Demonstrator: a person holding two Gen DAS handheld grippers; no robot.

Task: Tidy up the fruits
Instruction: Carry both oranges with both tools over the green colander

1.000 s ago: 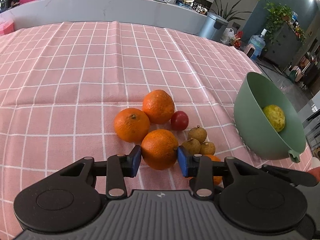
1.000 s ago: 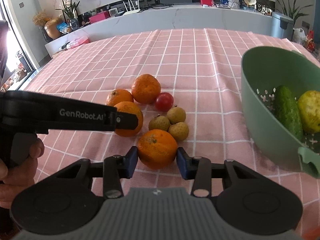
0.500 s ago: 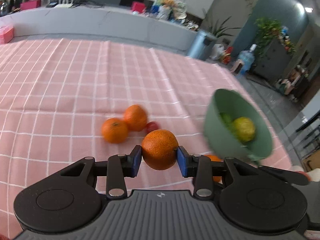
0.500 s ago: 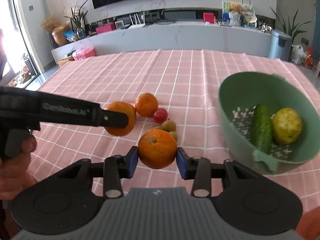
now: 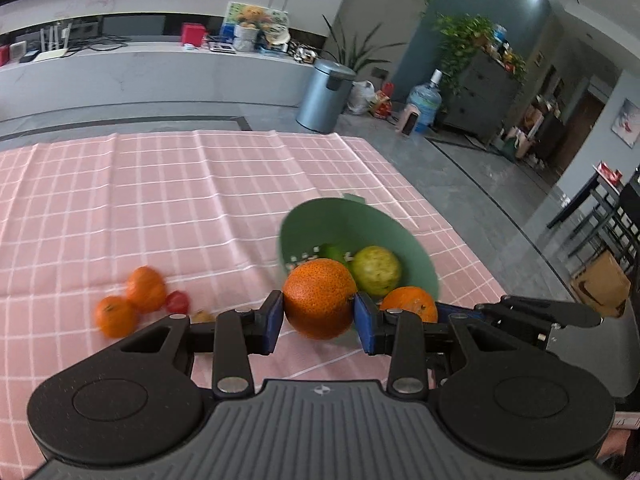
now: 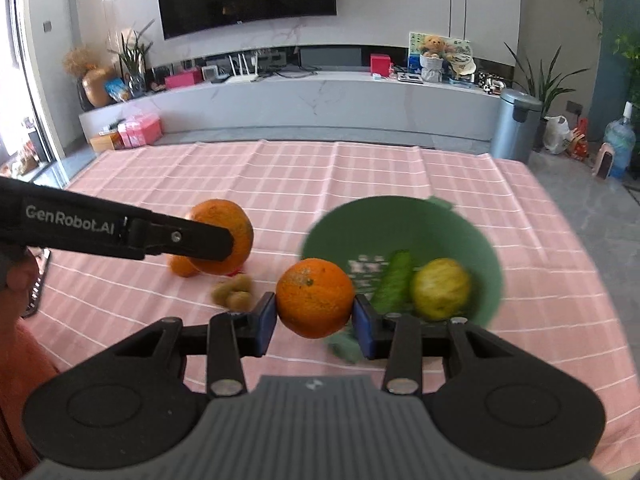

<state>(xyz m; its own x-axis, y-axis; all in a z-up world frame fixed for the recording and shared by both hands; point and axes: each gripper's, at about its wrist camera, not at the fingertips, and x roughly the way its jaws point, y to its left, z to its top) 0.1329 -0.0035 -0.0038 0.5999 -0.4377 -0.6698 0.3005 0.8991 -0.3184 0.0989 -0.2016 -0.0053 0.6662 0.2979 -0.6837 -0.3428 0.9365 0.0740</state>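
Note:
My left gripper (image 5: 319,318) is shut on an orange (image 5: 319,298) and holds it in the air just in front of the green bowl (image 5: 384,224). My right gripper (image 6: 315,320) is shut on another orange (image 6: 315,298), held near the bowl's (image 6: 460,220) left rim. The bowl holds a cucumber (image 6: 392,282) and a yellow-green fruit (image 6: 440,288). The right gripper's orange (image 5: 409,304) also shows in the left wrist view. The left gripper and its orange (image 6: 236,224) show in the right wrist view. On the cloth lie two oranges (image 5: 132,300), a tomato (image 5: 178,301) and small brown longans (image 6: 234,294).
A pink checked tablecloth (image 5: 160,200) covers the table; its right edge drops to the floor past the bowl. A person's hand (image 6: 12,276) holds the left gripper's handle. A long grey counter (image 6: 320,96) stands behind the table.
Both grippers have lifted their oranges off the cloth and moved right, toward the green bowl. The other fruit has stayed on the cloth.

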